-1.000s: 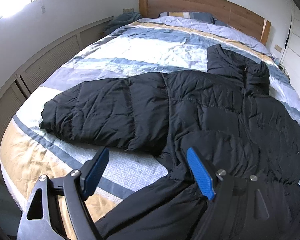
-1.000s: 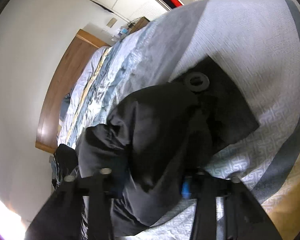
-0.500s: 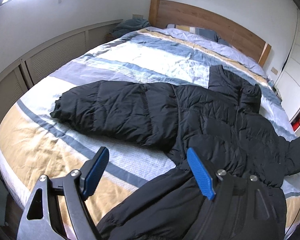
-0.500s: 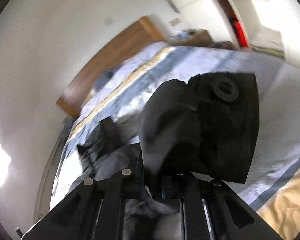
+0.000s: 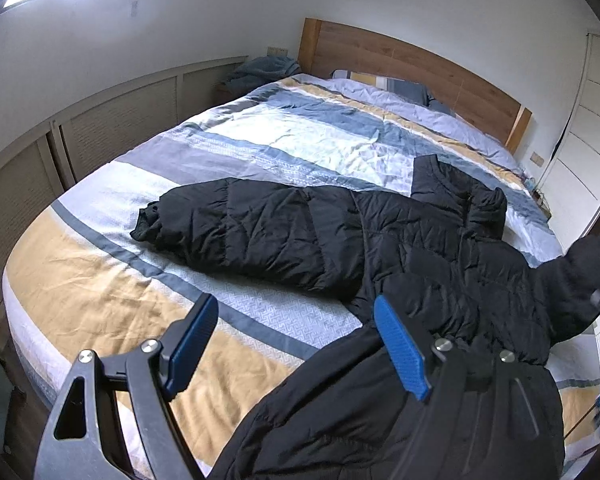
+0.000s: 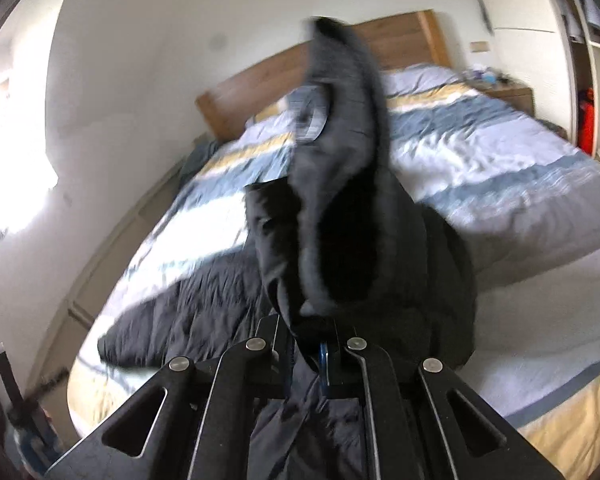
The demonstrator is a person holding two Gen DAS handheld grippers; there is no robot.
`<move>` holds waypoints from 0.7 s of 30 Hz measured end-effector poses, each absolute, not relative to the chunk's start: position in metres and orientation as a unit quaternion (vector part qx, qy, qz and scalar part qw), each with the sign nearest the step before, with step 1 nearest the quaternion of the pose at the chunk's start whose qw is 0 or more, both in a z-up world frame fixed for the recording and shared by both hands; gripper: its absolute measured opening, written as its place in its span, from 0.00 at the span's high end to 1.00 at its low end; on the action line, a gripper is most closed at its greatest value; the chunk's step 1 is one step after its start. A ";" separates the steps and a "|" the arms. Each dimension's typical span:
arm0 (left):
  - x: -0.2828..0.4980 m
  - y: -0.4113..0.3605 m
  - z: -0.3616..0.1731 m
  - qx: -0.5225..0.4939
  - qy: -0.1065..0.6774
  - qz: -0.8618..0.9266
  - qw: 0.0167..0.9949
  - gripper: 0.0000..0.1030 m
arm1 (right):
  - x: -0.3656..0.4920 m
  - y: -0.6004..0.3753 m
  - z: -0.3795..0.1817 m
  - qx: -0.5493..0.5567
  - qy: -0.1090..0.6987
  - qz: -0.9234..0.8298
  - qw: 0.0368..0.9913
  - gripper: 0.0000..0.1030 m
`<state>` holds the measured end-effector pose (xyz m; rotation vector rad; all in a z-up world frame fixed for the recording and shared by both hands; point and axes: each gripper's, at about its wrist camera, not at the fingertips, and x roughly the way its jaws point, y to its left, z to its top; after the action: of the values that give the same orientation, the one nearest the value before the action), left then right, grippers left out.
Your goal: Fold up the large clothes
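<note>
A black puffer jacket lies spread on the striped bed, one sleeve stretched left. My left gripper is open and empty above the bed's near edge, with the jacket's hem under its right finger. My right gripper is shut on the jacket's other sleeve and holds it lifted, cuff pointing up, blurred. That raised sleeve also shows at the right edge of the left wrist view.
A wooden headboard and pillows are at the far end. Louvred panels line the left wall. White wardrobes stand right. A nightstand sits beside the bed.
My right gripper has lifted the sleeve off the bed and swung it up toward the jacket's body. My left gripper has pulled back and risen, still open.
</note>
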<state>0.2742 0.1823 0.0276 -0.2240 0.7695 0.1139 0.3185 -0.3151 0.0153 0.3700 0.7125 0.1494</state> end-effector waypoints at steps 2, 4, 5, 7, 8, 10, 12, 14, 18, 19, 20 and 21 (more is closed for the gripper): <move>0.270 0.181 0.033 -0.095 0.374 0.056 0.921 0.23 | 0.315 -0.305 -0.002 0.171 0.364 0.077 0.912 0.90; 0.265 0.178 0.038 -0.083 0.373 0.054 0.923 0.23 | 0.311 -0.298 -0.018 0.168 0.381 0.080 0.906 0.90; 0.262 0.175 0.042 -0.078 0.371 0.053 0.924 0.23 | 0.309 -0.291 -0.026 0.160 0.391 0.080 0.903 0.90; 0.257 0.171 0.048 -0.072 0.367 0.052 0.926 0.23 | 0.304 -0.270 -0.033 0.135 0.407 0.081 0.900 0.90; 0.253 0.168 0.052 -0.069 0.364 0.051 0.927 0.23 | 0.305 -0.262 -0.040 0.126 0.417 0.086 0.896 0.90; 0.246 0.164 0.056 -0.067 0.361 0.051 0.929 0.23 | 0.302 -0.252 -0.047 0.120 0.428 0.093 0.891 0.90; 0.241 0.161 0.060 -0.066 0.362 0.051 0.928 0.23 | 0.303 -0.240 -0.055 0.111 0.438 0.098 0.887 0.90; 0.235 0.158 0.061 -0.068 0.367 0.054 0.926 0.23 | 0.302 -0.232 -0.062 0.105 0.447 0.099 0.883 0.89; 0.223 0.149 0.067 -0.064 0.368 0.057 0.926 0.23 | 0.304 -0.225 -0.073 0.088 0.471 0.081 0.874 0.82; 0.219 0.147 0.070 -0.060 0.367 0.058 0.926 0.23 | 0.303 -0.226 -0.075 0.096 0.473 0.081 0.872 0.81; 0.216 0.144 0.072 -0.057 0.367 0.059 0.927 0.23 | 0.301 -0.227 -0.076 0.102 0.471 0.083 0.872 0.75; 0.214 0.142 0.074 -0.054 0.367 0.059 0.927 0.23 | 0.298 -0.227 -0.076 0.110 0.471 0.087 0.871 0.63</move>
<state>0.2135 0.1423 0.0736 -0.1116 0.7516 0.1218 0.2980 -0.2274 -0.0757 0.2290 0.9846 0.1823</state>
